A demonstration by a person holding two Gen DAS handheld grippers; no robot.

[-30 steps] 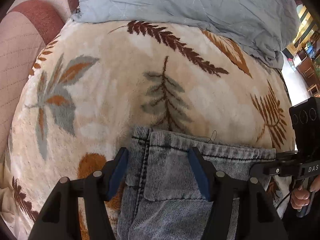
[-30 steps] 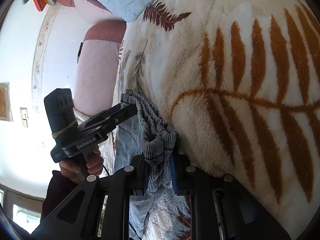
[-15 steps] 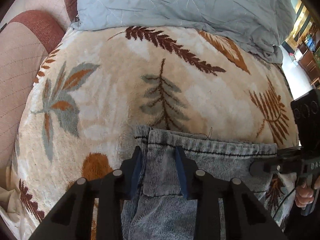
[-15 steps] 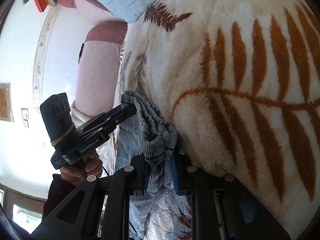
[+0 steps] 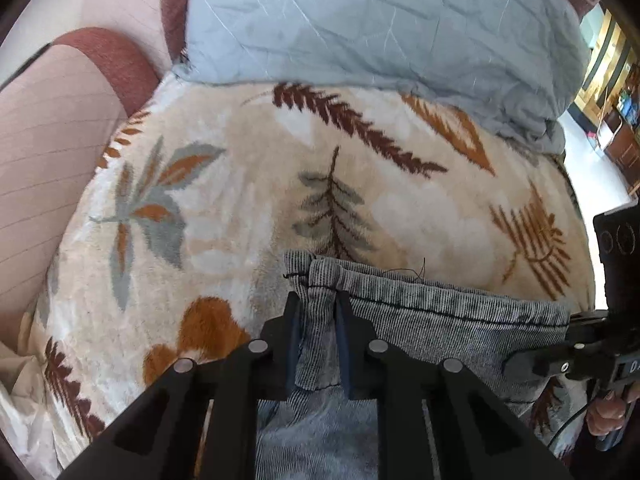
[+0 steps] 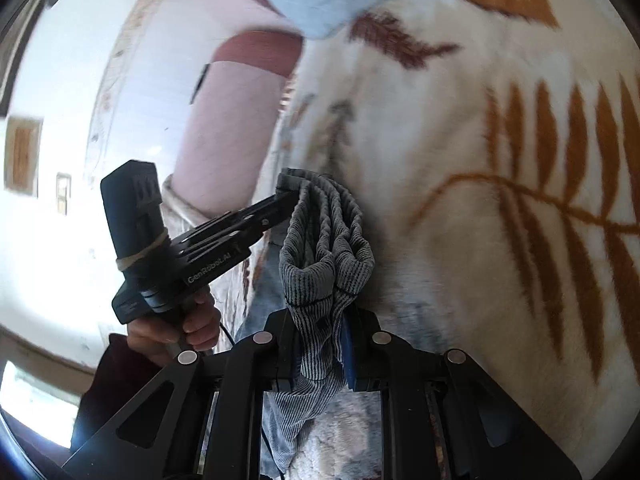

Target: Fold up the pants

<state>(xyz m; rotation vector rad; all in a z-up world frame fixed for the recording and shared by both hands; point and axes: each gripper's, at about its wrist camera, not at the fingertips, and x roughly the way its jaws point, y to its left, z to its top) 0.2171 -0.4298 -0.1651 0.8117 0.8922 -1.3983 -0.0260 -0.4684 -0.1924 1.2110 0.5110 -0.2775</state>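
Corduroy pants (image 5: pixel 440 316) are hanging soft and limp; left tool (image 5: pixel 316 320) has just been closing, now pinching one waistband corner, right tool (image 6: pixel 320 344) pinching the other.

The left gripper (image 5: pixel 317 322) is pointing steeply downward, its jaws having just been closing and now pinching a bunched fold of grey corduroy between the blue pads. The right gripper (image 6: pixel 320 344) is angling down more gently, jaws clamping the cloth too (a thick gathered wad). A hand (image 6: pixel 176 330) is gripping the left tool's handle, dark sleeve showing below.
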